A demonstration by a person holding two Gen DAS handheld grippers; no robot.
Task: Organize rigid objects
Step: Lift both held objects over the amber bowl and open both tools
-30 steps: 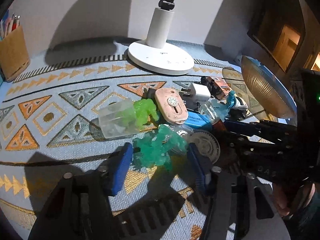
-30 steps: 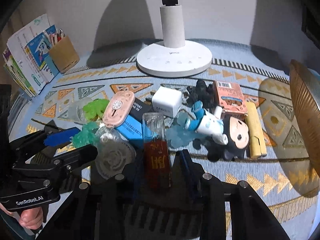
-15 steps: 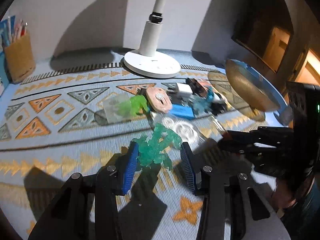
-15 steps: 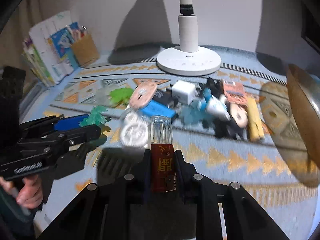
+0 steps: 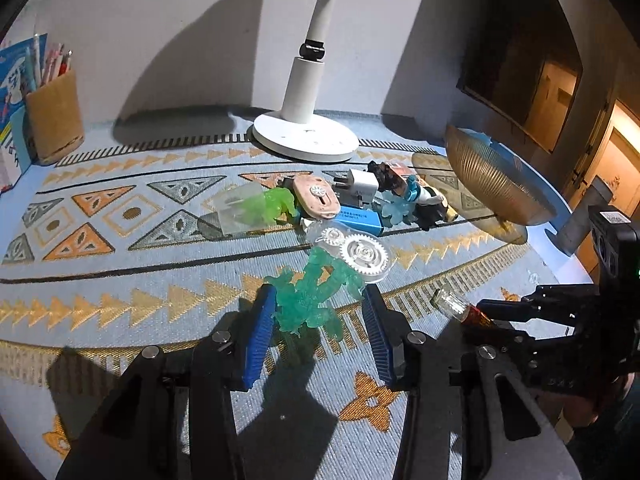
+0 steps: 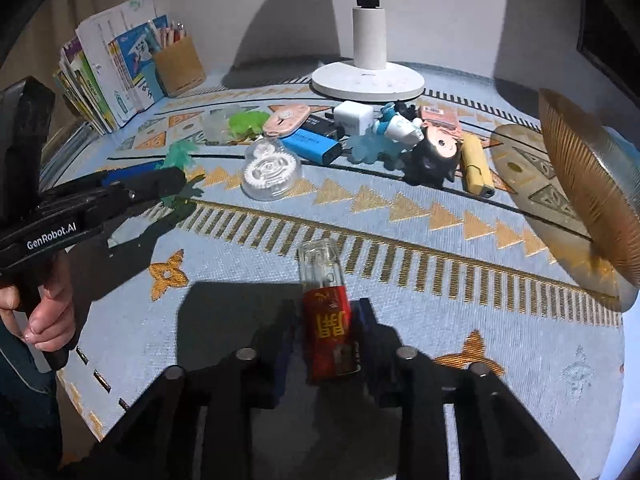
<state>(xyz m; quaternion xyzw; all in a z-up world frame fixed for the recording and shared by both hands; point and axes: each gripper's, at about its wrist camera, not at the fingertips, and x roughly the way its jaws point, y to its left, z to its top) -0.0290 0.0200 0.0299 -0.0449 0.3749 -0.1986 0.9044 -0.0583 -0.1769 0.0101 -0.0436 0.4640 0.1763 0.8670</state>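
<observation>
While both grippers were held over it, tablecloth: a blue cloth (image 5: 120, 320) with orange triangles was spread under everything, and the lamp base (image 5: 304, 142) was stood at its far edge, against the wall.
Dish: a gold ribbed dish (image 5: 492, 184) was tilted on edge to the right of the lamp base.
Pencil holder: a tan holder (image 5: 54, 120) was stood far to the left of the lamp base, with booklets just beside it.
Left gripper: the left gripper (image 5: 318, 296) was gripped by a hand (image 6: 44, 312) well in front of the lamp base; its blue pads were drawn partway together and closed on the teal figure (image 5: 308, 304).
Right gripper: the right gripper (image 6: 326, 308) was held in front and to the right of the lamp base; its jaws were narrow and opening, with the red lighter (image 6: 330, 328) between them and carried clear of the cloth.
Heap: a white charger (image 5: 362, 188), a pink oval case (image 5: 316, 196), a blue box (image 5: 356, 218), a black-haired doll (image 6: 434, 156), a yellow lighter (image 6: 476, 168) and a green figure (image 5: 276, 206) were crowded just in front of the lamp base.
Gear case: a clear case with white gears (image 5: 362, 256) was laid in front of the heap, farther from the lamp base.
Teal figure: it was held between the left pads, just in front of the gear case; whether the two touched could not be told.
Red lighter: its clear end was pointed toward the lamp base.
</observation>
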